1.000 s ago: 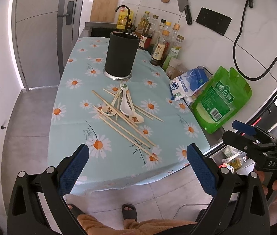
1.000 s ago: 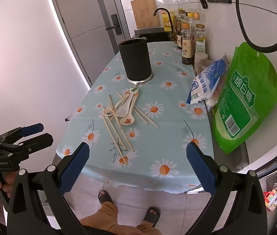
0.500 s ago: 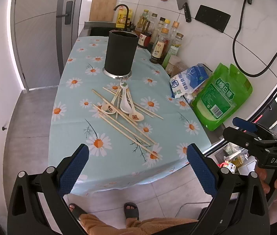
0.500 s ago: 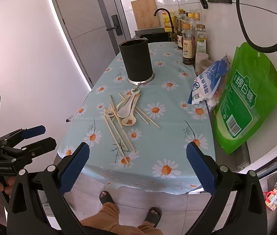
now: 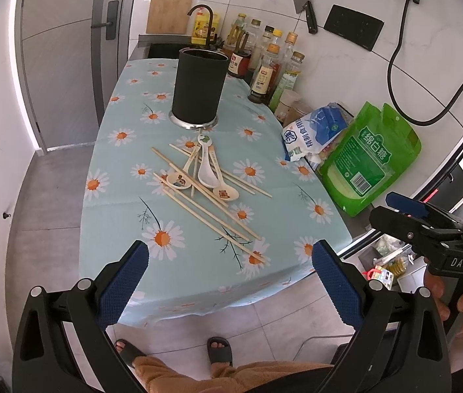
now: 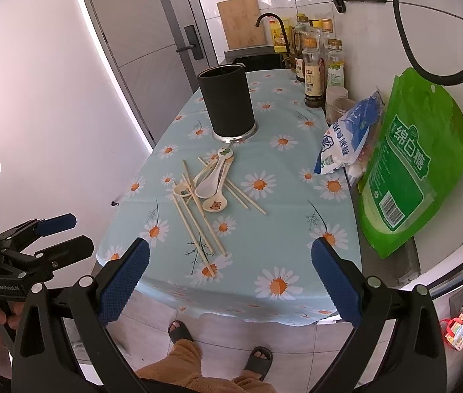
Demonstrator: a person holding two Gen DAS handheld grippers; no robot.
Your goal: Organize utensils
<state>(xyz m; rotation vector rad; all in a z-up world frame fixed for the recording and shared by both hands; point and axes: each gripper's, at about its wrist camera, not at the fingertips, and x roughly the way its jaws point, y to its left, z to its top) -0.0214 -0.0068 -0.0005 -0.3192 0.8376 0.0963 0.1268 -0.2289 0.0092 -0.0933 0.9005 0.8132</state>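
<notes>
Several pale wooden chopsticks (image 5: 205, 204) (image 6: 198, 222) lie crossed on the daisy tablecloth (image 5: 123, 177) (image 6: 280, 196). Three ceramic spoons (image 5: 206, 170) (image 6: 211, 180) rest among them. A tall black utensil holder (image 5: 197, 88) (image 6: 226, 104) stands upright just beyond the pile. My left gripper (image 5: 229, 262) (image 6: 67, 235) hovers open off the table's near edge, holding nothing. My right gripper (image 6: 229, 262) (image 5: 404, 211) is also open and empty, off the near right corner.
Sauce bottles (image 5: 270, 68) line the wall at the back right. A blue-white bag (image 5: 313, 131) and a green bag (image 5: 372, 160) lean against the right wall. A sink tap (image 5: 203, 23) is behind the holder. The person's sandalled feet (image 5: 220, 348) stand by the table's near edge.
Both views have shifted only slightly. Both grippers stay open and empty, and the utensils have not moved.
</notes>
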